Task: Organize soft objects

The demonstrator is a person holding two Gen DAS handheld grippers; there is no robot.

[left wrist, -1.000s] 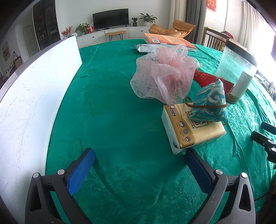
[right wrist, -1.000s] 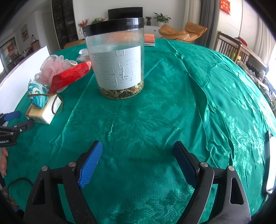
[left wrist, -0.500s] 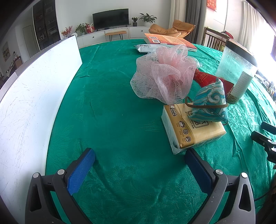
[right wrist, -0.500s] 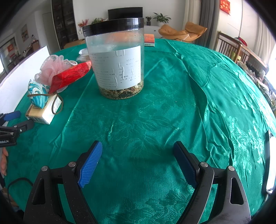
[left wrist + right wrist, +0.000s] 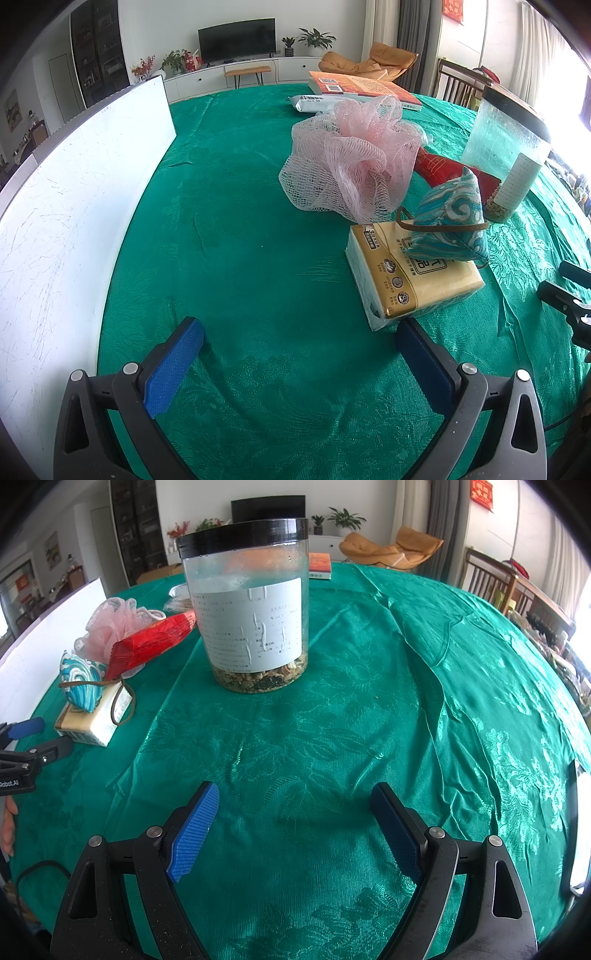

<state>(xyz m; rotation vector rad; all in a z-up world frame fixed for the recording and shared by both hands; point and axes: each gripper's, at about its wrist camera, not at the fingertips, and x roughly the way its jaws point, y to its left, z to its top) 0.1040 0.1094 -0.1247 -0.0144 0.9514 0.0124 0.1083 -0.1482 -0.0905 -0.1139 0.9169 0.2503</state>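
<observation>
Left wrist view gives us one green tablecloth (image 5: 240, 240), one white board (image 5: 74, 221) along its left edge, one clear jar (image 5: 506, 147), one pink mesh pouf (image 5: 351, 162), one tissue pack (image 5: 417, 280) with one teal pyramid pouch (image 5: 450, 218) resting on it, and one red packet (image 5: 439, 170) between pouf and jar. We hold the left gripper (image 5: 301, 341) and right gripper (image 5: 295, 805) with fingers spread wide, empty, over bare cloth; the tissue pack lies just beyond the left one's right finger
</observation>
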